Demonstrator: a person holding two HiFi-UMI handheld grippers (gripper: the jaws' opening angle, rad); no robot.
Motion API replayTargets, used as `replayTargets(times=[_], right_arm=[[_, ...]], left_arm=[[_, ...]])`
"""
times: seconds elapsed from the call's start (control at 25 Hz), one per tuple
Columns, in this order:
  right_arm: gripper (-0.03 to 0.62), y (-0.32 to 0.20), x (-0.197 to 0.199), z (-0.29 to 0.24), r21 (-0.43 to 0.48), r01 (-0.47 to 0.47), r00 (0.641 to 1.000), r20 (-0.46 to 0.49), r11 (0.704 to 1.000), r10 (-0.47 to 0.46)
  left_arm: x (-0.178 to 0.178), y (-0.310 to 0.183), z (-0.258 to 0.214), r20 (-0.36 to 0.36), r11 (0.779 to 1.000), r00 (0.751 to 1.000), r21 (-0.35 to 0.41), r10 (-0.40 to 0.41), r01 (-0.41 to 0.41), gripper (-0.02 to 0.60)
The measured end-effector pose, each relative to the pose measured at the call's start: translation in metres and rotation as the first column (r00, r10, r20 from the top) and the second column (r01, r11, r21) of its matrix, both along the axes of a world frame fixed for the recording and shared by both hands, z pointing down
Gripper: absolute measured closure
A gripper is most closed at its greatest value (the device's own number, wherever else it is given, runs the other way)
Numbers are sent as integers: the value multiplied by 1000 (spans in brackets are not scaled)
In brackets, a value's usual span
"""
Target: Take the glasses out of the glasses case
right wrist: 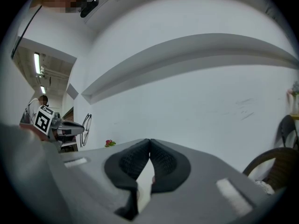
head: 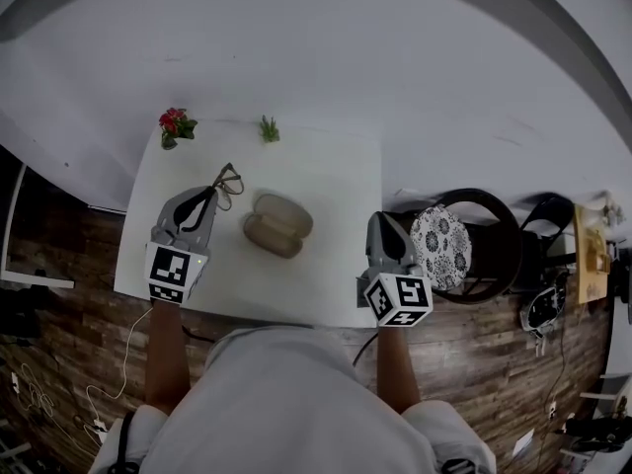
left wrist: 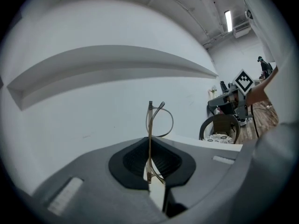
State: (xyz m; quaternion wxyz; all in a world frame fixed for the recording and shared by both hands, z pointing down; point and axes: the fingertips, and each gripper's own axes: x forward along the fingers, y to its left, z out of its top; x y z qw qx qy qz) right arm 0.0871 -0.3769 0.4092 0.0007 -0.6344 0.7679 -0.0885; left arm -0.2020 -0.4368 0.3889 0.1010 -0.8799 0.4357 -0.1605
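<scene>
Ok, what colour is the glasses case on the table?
The glasses case is plain beige-tan, with no pattern; the head view shows it best.

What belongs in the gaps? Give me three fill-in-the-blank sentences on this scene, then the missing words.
1. The left gripper is shut on the ____.
2. The right gripper is shut and holds ____.
3. The tan glasses case lies between the two grippers on a ____ table.
Missing words: glasses; nothing; white.

Wire-thin metal glasses (head: 228,182), matt beige case (head: 277,225)
</scene>
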Motion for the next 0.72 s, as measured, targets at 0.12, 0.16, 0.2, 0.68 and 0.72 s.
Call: replayTargets(times=[0.12,0.16,0.2,0.68,0.72], right_arm=[[591,-1,-2,-2,5,2,1000,2,1000,-2],[591,-1,-2,-3,6,2,1000,3,1000,-2],[591,-1,-2,-4,6,2,1000,3,1000,-2],[591,-2,3,-5,-2,2,1000,-9,1000,-2],[591,-3,3,-6,-1,4,1000,-11,1000,-4]], left_arm=[[-12,2,-10,-63,999,997,7,-48,49,561],[-15,3,-12,-79,998,995,6,-63,64,561],[-18,3,-13,-90,997,993,6,-75,76,561],[-23,11,-27,-203,993,974,45,-102,113,561],[-24,11,-28,-208,992,973,48,-104,117,561]])
